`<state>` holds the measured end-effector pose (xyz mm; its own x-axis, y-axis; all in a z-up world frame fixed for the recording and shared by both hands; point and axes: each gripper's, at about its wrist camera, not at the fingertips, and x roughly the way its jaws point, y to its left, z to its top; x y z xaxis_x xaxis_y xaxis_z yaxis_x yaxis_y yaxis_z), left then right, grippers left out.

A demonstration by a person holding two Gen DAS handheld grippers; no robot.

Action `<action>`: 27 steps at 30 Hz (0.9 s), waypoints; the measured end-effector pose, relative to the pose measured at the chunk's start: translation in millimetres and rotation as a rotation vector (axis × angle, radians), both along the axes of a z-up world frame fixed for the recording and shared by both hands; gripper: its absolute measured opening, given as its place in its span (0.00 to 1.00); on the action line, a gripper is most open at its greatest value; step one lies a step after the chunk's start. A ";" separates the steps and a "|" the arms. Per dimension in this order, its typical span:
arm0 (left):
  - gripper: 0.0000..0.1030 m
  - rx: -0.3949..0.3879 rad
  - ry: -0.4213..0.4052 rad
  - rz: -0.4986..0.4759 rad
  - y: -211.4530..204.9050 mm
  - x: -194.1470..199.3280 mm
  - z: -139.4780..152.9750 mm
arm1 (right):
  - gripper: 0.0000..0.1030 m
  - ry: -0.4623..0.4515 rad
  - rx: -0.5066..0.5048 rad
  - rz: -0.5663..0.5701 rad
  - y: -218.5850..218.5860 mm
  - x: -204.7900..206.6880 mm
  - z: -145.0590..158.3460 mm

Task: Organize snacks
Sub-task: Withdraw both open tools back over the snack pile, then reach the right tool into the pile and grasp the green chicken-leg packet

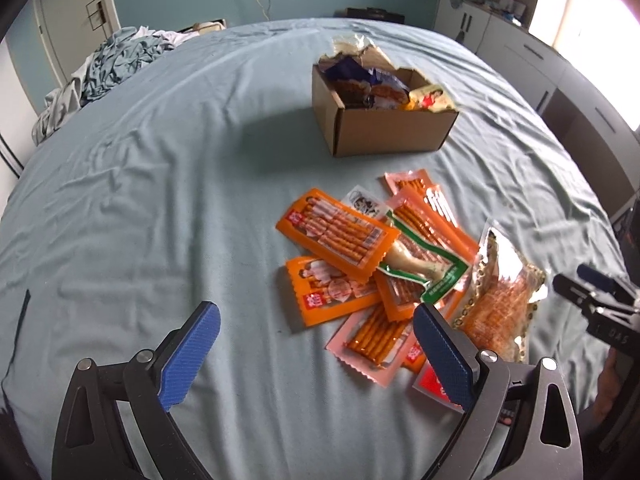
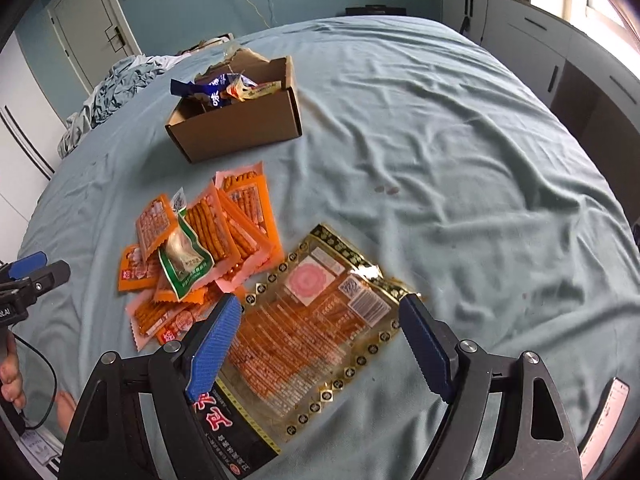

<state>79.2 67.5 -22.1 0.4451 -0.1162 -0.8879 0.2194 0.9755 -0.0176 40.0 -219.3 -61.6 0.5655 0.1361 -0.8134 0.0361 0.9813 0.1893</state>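
A big bed with a wrinkly blue-green sheet [image 2: 440,140] fills most of both views. A messy heap of blue and white cloth [image 1: 108,64] lies at the far left edge of the bed. The wall behind is blue-green, and a white door [image 2: 86,24] stands at the far left. Grey cabinets [image 1: 532,60] run along the right side, under a bright window [image 1: 580,4]. Small things sit on top of the cabinets, maybe bottles, but they are too blurry to tell.
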 end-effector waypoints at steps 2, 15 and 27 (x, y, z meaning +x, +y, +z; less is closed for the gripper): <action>0.96 -0.001 0.019 -0.010 -2.9 3.4 -6.2 | 0.78 0.007 0.004 0.002 -0.2 2.8 -4.0; 0.96 -0.006 0.039 -0.054 -18.6 8.4 -12.1 | 0.78 0.025 0.035 0.003 -2.7 8.0 -6.8; 0.96 -0.002 0.047 -0.056 -19.7 10.2 -14.2 | 0.78 0.031 0.010 0.006 0.8 8.5 -7.0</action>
